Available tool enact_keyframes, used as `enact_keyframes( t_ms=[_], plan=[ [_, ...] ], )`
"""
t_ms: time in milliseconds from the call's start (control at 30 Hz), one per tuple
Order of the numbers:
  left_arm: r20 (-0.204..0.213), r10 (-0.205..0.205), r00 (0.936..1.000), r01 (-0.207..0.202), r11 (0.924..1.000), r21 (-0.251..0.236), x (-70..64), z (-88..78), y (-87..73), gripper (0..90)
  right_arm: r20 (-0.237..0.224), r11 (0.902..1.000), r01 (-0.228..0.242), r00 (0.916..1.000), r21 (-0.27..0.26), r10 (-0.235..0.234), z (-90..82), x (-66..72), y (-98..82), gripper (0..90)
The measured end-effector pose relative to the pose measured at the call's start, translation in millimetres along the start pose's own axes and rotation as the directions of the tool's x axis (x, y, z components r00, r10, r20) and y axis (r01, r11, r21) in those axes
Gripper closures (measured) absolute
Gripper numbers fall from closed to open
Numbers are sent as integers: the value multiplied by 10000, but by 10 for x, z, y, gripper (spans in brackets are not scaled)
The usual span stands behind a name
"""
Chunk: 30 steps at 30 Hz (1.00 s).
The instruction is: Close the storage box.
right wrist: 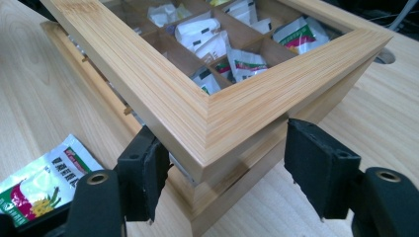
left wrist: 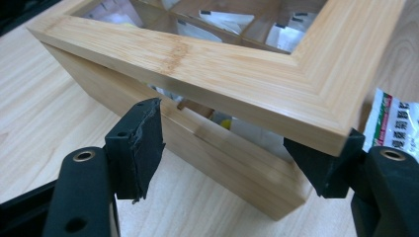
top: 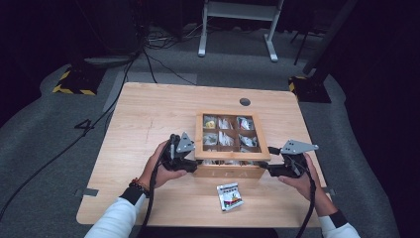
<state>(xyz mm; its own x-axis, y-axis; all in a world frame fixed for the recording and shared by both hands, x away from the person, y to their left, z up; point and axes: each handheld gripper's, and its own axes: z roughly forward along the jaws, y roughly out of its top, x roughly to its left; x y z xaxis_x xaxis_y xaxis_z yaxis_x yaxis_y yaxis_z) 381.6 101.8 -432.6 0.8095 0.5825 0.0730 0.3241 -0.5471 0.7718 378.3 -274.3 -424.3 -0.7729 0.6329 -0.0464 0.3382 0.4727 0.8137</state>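
Box (top: 229, 166) sits mid-counter (top: 148, 119), lid (top: 232, 154) raised at front. Left gripper (top: 190, 162) and right gripper (top: 270, 166) flank box's front corners, jaws released around lid corners. Sachet (top: 230, 196) lies just before box.

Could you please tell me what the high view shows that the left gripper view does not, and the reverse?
High view: the whole table, the left hand and right hand, the right hand-held gripper at the box's right corner, a stand behind. Left gripper view: the gap under the raised lid, with the left hand-held gripper's jaws straddling its corner. Both: box, lid, sachets inside, loose packet.
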Motion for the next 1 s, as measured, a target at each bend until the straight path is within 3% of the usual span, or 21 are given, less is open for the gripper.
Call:
enact_keyframes(
  t_ms=[167, 333, 467, 567, 700, 800, 1000],
  plan=[
    [41, 308, 9995, -308, 9995, 52, -49, -19, -32, 289, -26, 9993, 205, 9998, 314, -205, 24, 27, -34, 329],
    [363, 270, 9990, -272, 9996, 64, -78, -29, -53, 280, -35, 9983, 252, 9997, 525, -250, 39, 53, -65, 328],
    [368, 341, 9987, -350, 9991, 238, -114, -11, -99, 282, -139, 9965, 376, 9992, 751, -367, 49, 79, -116, 331],
    [498, 171, 9986, -176, 9998, 103, -114, -23, -125, 285, -214, 9964, 325, 9993, 781, -309, 57, 81, -136, 324],
    [554, -23, 9985, 26, 10000, -55, -110, -48, -148, 285, -490, 9996, -48, 9988, 269, 61, -12, 60, -129, 339],
    [549, -117, 9984, 135, 9994, -330, -111, -71, -156, 285, -474, 9999, -57, 9989, 139, 64, -27, 66, -124, 345],
    [294, -180, 9994, 204, 9960, -864, -103, -131, -127, 305, -384, 9992, -38, 9993, -391, 23, -71, 78, -112, 481]
  ],
)
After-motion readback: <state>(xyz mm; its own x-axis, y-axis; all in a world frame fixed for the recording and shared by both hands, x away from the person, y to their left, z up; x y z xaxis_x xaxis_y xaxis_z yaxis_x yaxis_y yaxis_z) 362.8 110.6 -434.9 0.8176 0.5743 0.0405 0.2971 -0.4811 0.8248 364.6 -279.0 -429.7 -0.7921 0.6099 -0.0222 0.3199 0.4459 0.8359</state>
